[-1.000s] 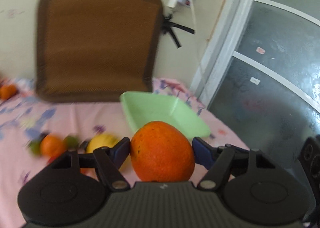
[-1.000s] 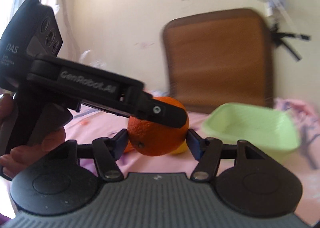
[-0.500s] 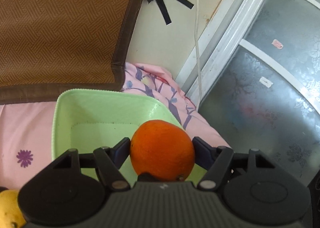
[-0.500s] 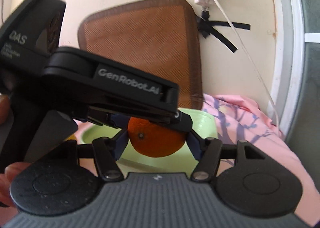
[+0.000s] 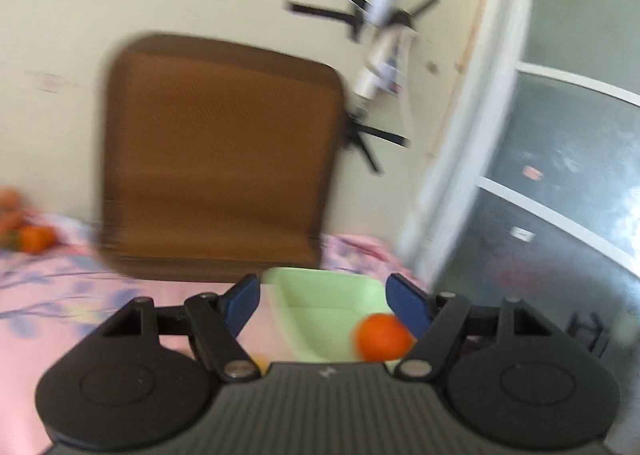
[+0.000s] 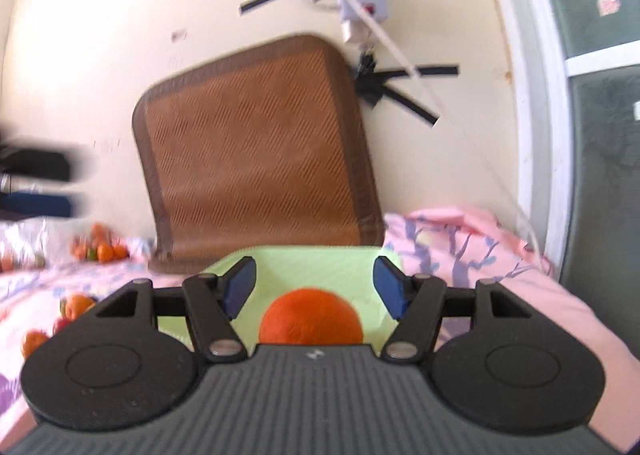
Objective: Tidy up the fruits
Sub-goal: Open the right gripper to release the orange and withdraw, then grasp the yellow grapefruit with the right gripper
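A pale green bowl (image 5: 320, 295) sits on the pink flowered cloth, and it also shows in the right wrist view (image 6: 304, 263). An orange (image 5: 382, 337) lies in the bowl below my left gripper (image 5: 326, 301), which is open and empty above it. In the right wrist view an orange (image 6: 311, 317) lies in the bowl under my right gripper (image 6: 314, 289), whose jaws are open and apart from it. Whether both views show the same orange I cannot tell. The left view is blurred.
A brown woven mat (image 6: 256, 151) leans on the wall behind the bowl. Several small oranges and other fruits (image 6: 100, 249) lie on the cloth at the left. A glass door (image 5: 560, 195) stands at the right. The left gripper shows blurred at the left edge (image 6: 36, 183).
Both grippers have opened and let go of their oranges over the bowl. The left gripper has pulled back and up from the bowl, leaving the right view's centre.
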`<state>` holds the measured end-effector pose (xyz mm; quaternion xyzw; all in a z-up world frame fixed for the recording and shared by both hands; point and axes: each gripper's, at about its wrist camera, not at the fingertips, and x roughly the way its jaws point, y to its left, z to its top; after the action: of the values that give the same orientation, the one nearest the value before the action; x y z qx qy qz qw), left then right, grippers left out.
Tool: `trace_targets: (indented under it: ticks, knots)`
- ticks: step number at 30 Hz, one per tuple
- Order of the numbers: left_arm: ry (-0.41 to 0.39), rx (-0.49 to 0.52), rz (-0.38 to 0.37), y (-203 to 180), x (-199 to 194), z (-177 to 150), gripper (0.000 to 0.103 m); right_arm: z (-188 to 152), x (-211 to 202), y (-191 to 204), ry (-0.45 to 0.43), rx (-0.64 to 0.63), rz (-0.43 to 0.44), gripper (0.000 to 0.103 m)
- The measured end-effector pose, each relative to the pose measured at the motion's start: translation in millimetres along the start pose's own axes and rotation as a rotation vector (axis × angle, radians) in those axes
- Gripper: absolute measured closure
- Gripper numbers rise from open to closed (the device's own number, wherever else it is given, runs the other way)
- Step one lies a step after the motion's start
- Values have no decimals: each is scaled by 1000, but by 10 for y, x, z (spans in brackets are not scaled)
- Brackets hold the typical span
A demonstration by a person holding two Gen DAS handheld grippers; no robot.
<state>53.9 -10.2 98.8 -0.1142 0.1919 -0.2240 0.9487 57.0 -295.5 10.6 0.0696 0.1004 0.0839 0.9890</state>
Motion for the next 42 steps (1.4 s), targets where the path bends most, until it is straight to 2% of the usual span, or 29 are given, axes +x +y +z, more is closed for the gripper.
trace_targets:
  ticks: [3,5,8,11,14,18,23,25,26,30,32,34,37,39,42]
  knots:
    - [-13,-28,166,356,-420,-180,31,45,-73,18,-62,18,2,46]
    - [13,-62,226,559,-559,-336,31,90,-132,81,-53,56,51,48]
    - [53,-93,290,757,-592,-548,31,152,-196,314,19,89,230,47]
    - [78,-120,306,840,-535,-709,31,95,-137,715,152,41,318,47]
    - [99,-108,339,849,-458,-822,31,-29,-1,1048,228,-53,277,46]
    - [90,-83,371,830,-486,-857,31,-85,235,1161,299,-48,217,28]
    - [110,-61,393,800,-414,-854,31,-137,444,1189,354,6,177,28]
    - [117,-50,392,785,-398,-858,32,-167,514,1202,390,11,174,31]
    - [114,-46,390,781,-400,-859,32,-171,527,1201,398,15,189,37]
    - [83,-45,359,779,-460,-857,32,-172,376,1193,386,1,181,38]
    - [68,-58,318,798,-506,-845,31,-177,192,1171,381,-13,213,38]
    - [70,-68,256,779,-541,-837,31,-205,-41,1168,384,-66,256,38]
    - [71,-67,111,582,-577,-804,31,-252,-399,1159,389,-151,299,38]
    - [87,-30,17,355,-530,-771,31,-256,-564,1136,394,-176,317,38]
    - [142,41,-72,12,-354,-772,30,-280,-642,1122,424,-190,301,37]
